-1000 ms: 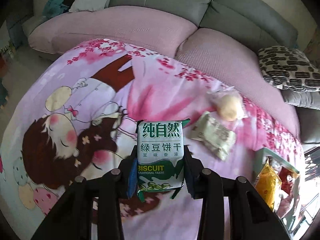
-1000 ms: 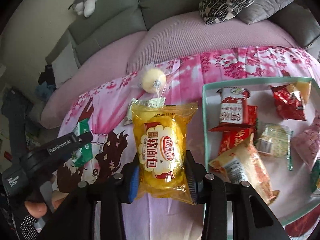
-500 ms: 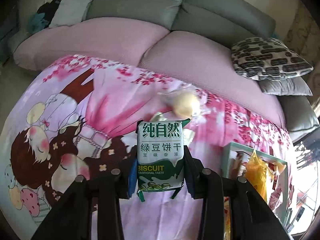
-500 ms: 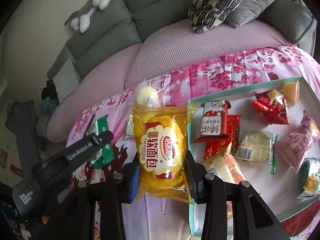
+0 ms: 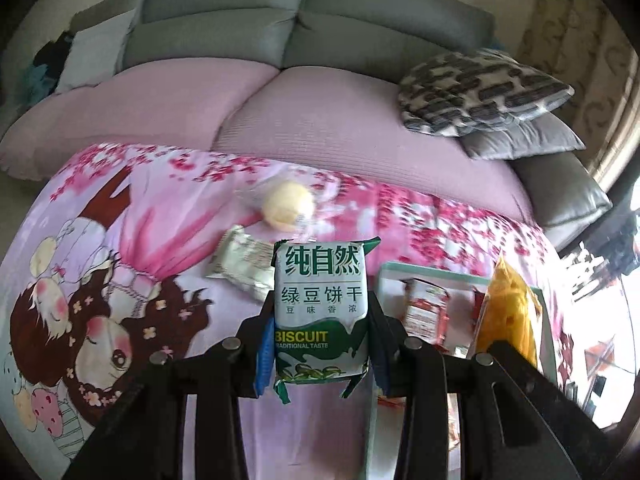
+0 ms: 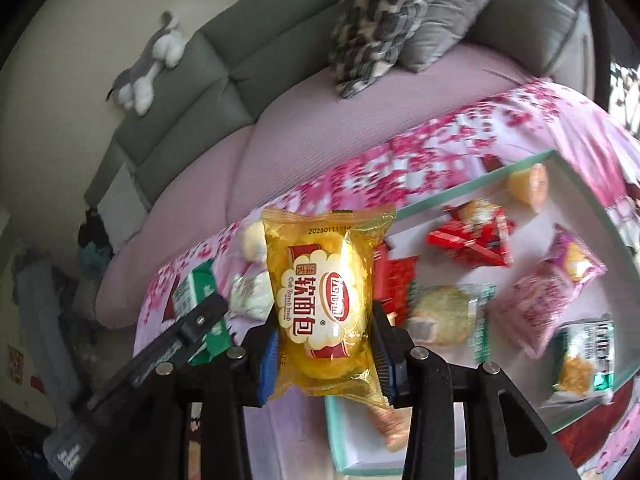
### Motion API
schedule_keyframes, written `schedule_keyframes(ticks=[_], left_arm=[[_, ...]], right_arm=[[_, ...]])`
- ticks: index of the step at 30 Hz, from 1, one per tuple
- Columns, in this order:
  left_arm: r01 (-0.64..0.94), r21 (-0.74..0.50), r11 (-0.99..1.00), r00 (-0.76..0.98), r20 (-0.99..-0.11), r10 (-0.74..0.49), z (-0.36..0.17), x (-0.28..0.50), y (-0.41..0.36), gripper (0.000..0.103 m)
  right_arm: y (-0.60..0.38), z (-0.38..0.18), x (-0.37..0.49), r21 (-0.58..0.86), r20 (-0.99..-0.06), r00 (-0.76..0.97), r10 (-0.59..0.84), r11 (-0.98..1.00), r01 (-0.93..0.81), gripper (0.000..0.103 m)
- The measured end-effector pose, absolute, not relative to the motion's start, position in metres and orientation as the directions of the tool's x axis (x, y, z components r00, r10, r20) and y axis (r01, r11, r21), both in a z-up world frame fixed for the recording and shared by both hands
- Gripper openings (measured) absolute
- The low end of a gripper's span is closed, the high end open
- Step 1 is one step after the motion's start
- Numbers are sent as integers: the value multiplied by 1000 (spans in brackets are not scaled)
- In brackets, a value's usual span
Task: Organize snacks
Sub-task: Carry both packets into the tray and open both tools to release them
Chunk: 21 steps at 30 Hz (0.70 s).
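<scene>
my left hand-held gripper (image 5: 322,354) pinches the green biscuit packet (image 5: 321,312) upright, the tray (image 5: 452,276) just to its right; my right hand-held gripper (image 6: 324,354) clamps the yellow bread bag (image 6: 326,304), long axis upright, at the tray's near-left corner, nearer the drop.

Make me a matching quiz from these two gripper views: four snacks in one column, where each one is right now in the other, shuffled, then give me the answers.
Snacks:
1. green biscuit pack
2. yellow soft bread pack
3. round yellow bun in clear wrap
4. pink snack bag

Places:
A. lying inside the teal tray
B. clamped in the right gripper
C. loose on the cartoon blanket, outside the tray
D. clamped in the left gripper

Pairs: 1-D, 2-B, 3-C, 4-A
</scene>
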<state>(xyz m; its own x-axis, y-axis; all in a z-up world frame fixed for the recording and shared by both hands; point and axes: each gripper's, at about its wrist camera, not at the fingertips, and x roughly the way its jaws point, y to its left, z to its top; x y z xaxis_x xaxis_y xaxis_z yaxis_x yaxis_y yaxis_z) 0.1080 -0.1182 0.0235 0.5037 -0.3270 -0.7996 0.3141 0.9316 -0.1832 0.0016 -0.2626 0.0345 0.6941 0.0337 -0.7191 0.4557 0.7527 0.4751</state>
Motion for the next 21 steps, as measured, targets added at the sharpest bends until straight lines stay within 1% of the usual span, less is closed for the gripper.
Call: schedule_keyframes(ticks=[5, 9, 15, 21], left_arm=[[433, -171, 885, 474, -792, -385, 26, 88, -156, 41], [529, -154, 835, 439, -792, -424, 22, 71, -189, 41], [605, -133, 785, 388, -812, -437, 6, 53, -224, 41], [639, -112, 761, 384, -811, -441, -1, 46, -239, 41]], right_arm=[[-307, 31, -21, 449, -742, 666, -76, 682, 578, 42], [-334, 25, -38, 444, -753, 645, -127, 625, 641, 42], [-361, 16, -53, 448, -766, 624, -157, 565, 693, 43], [-368, 3, -53, 442, -788, 598, -145, 543, 714, 43]])
